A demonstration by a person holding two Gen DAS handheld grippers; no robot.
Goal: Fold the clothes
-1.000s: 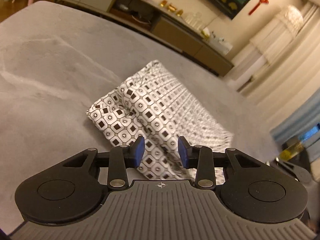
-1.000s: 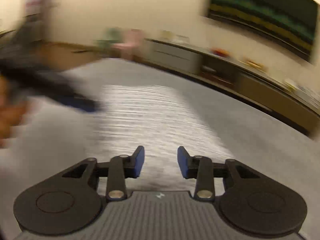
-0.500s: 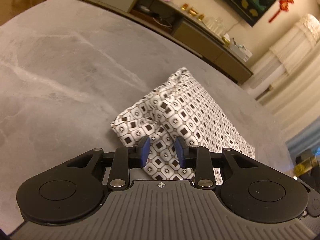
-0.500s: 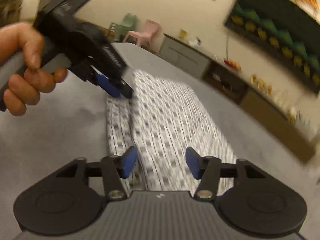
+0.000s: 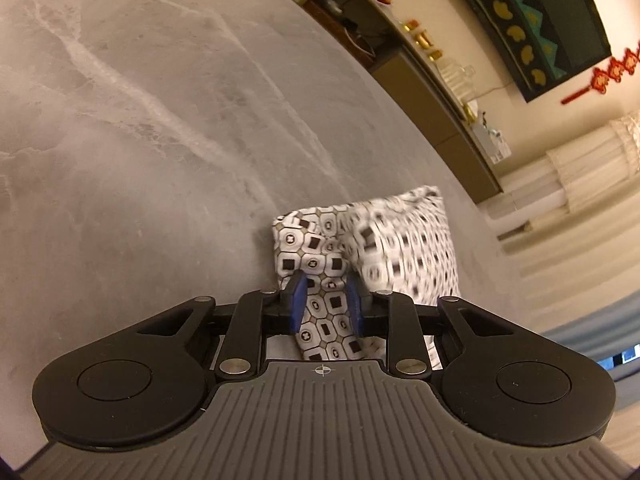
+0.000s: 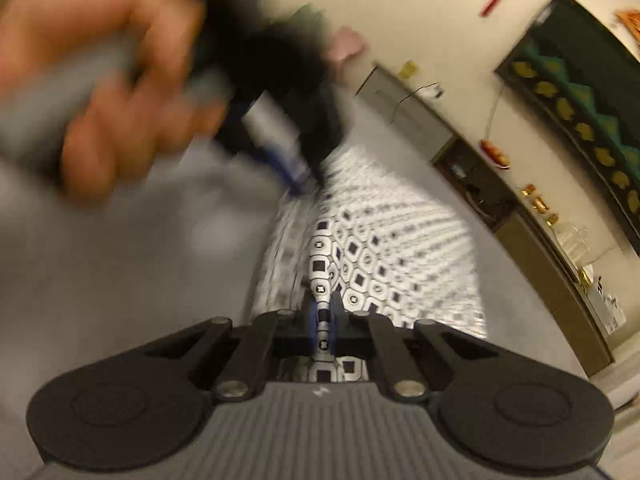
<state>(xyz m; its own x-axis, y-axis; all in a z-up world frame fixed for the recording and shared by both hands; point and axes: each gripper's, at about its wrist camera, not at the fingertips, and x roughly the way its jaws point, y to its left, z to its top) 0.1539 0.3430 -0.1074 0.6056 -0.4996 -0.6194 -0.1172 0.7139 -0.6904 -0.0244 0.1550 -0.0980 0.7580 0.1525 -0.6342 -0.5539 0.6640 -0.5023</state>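
The patterned garment (image 5: pixel 384 248), white cloth printed with black squares in octagons, lay on the grey marble-look table (image 5: pixel 160 120), already folded into a narrow stack of layers. Its near edge was raised off the table surface, because both grippers had hold of it there.

The right gripper (image 6: pixel 323 322) was closed almost fully on a thin ridge of this edge; only a narrow strip of the pattern showed between the blue pads. The left gripper (image 5: pixel 326 306) stood over the same end of the garment, with a fold of cloth running up between its blue pads (image 5: pixel 298 304). These pads were partly open, wider than the right ones, and I cannot tell if they really pressed the cloth or only stood around it. In the right wrist view the left hand (image 6: pixel 104 92) and its gripper were blurred, just beyond the far part of the garment.

The cloth looked light, thin and very soft, so it would likely hang down and lose its shape when lifted. In my judgement the best places to take hold are the two corners of the near edge, pinching all layers together, because a grip on one layer could pull the fold open.

Beyond the table, a low sideboard (image 5: pixel 432 80) stood along the wall.
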